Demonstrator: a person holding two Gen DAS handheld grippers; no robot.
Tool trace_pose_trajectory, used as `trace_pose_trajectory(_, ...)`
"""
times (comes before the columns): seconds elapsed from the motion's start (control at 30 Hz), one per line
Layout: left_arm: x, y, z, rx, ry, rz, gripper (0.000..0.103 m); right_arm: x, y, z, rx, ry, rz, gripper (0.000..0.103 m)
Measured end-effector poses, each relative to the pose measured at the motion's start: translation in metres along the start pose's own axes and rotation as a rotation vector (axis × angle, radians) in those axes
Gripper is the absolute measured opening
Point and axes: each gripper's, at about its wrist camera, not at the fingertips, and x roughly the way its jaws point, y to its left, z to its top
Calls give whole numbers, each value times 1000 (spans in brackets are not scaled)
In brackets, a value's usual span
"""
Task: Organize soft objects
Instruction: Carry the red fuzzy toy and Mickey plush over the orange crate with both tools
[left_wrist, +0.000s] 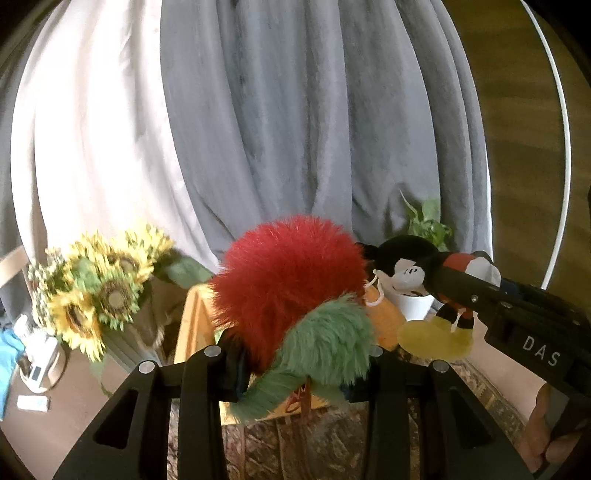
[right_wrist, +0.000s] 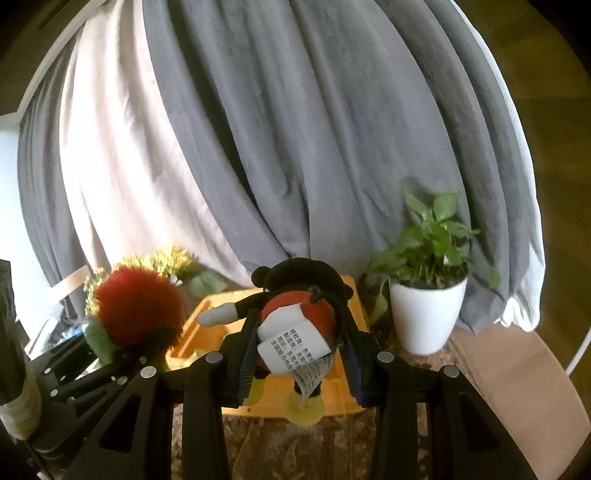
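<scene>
Tongs (left_wrist: 295, 363) pinch shaggy red-green plush (left_wrist: 291, 291); right tongs (right_wrist: 295, 354) clamp mouse doll (right_wrist: 295, 299).

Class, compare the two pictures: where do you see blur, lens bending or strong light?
Left wrist view: sunflowers smeared by blur; white frame bowed by the fisheye. Right wrist view: potted plant fairly crisp, curtain bulging outward, its pale panel brightly lit.

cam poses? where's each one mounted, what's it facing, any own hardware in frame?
Left wrist: on the left gripper, facing the grey curtain; its fingers clamp a red-and-green fluffy toy; right gripper enters at right.
Right wrist: on the right gripper, facing that curtain; fingers clamp a Mickey plush; left gripper at left.
Shared: both toys, wooden tray, sunflowers, potted plant.
</scene>
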Motion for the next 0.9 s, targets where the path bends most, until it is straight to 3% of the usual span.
trace_pose_trajectory(0.4,24,18,25,-2,-24,39,36,37,6,23,-18,-15,25,41)
trace_pose_trajectory(0.9,91,45,31,-26,43,73,36,114,4,28,-36,55,49,41)
